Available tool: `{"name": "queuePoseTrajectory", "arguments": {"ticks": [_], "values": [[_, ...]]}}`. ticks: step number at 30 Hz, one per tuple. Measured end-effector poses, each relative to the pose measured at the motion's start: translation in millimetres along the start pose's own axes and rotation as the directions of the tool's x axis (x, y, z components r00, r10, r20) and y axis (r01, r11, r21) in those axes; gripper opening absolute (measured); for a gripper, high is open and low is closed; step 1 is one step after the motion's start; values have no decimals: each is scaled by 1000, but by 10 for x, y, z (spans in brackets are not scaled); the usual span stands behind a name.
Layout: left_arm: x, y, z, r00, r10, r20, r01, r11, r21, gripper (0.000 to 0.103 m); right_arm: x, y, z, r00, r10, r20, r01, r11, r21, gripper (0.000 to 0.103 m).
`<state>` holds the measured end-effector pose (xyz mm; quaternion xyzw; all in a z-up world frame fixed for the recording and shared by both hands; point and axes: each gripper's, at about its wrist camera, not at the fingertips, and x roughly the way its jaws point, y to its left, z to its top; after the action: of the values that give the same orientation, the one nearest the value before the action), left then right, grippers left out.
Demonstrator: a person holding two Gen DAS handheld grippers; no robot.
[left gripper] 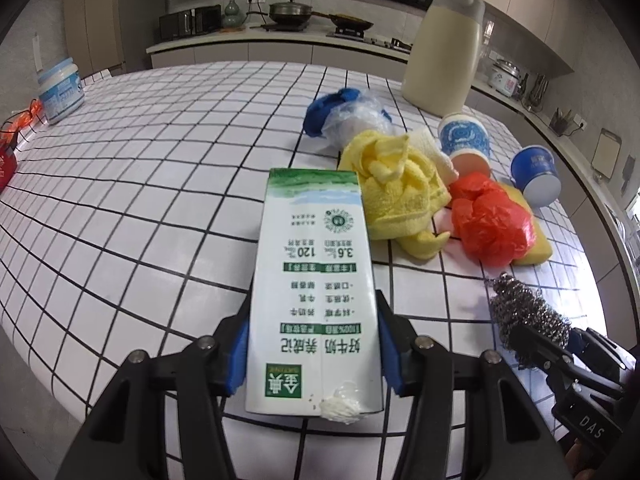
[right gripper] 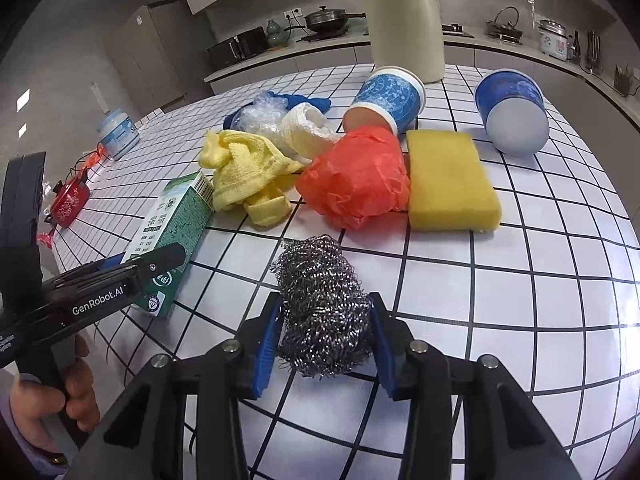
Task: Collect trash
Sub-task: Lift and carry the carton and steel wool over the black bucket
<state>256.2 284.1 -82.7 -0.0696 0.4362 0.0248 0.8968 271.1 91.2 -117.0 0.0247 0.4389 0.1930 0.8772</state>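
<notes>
— Holding two items, are we? What has the left gripper (left gripper: pixel 314 354) got?

— Its blue pads press both long sides of the carton (left gripper: pixel 314 280), which lies flat on the table (left gripper: pixel 140 184) with its far end just beside the yellow cloth (left gripper: pixel 396 200).

— And the right gripper (right gripper: pixel 326 340)?

— We see it closed on the scourer (right gripper: pixel 322 308), wire touching both pads. Whether the scourer rests on the table or hangs just above it we cannot tell.

— Where is the remaining trash?

— Beyond both, in a cluster: red bag (right gripper: pixel 358 176) touching the sponge (right gripper: pixel 450 176), clear bag (right gripper: pixel 260 114) over a blue cloth (left gripper: pixel 326 110), a white cloth (right gripper: pixel 308 128), and two cups on their sides, cup one (right gripper: pixel 386 100) and cup two (right gripper: pixel 512 116) well right. A jug (left gripper: pixel 444 48) stands behind; a jar (left gripper: pixel 60 90) sits far left.
</notes>
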Motion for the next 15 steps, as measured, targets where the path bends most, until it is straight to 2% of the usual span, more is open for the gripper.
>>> {"name": "queuePoseTrajectory", "arguments": {"ticks": [7,15], "values": [[-294,-169,-12,998,-16,53,15,1000,12,55,-263,-32,7,998,29,52,-29,1000,-2,44],[-451,-753,-96,995,-68,69,63,996,71,55,-691,-388,-38,994,12,112,-15,999,31,44]]}}
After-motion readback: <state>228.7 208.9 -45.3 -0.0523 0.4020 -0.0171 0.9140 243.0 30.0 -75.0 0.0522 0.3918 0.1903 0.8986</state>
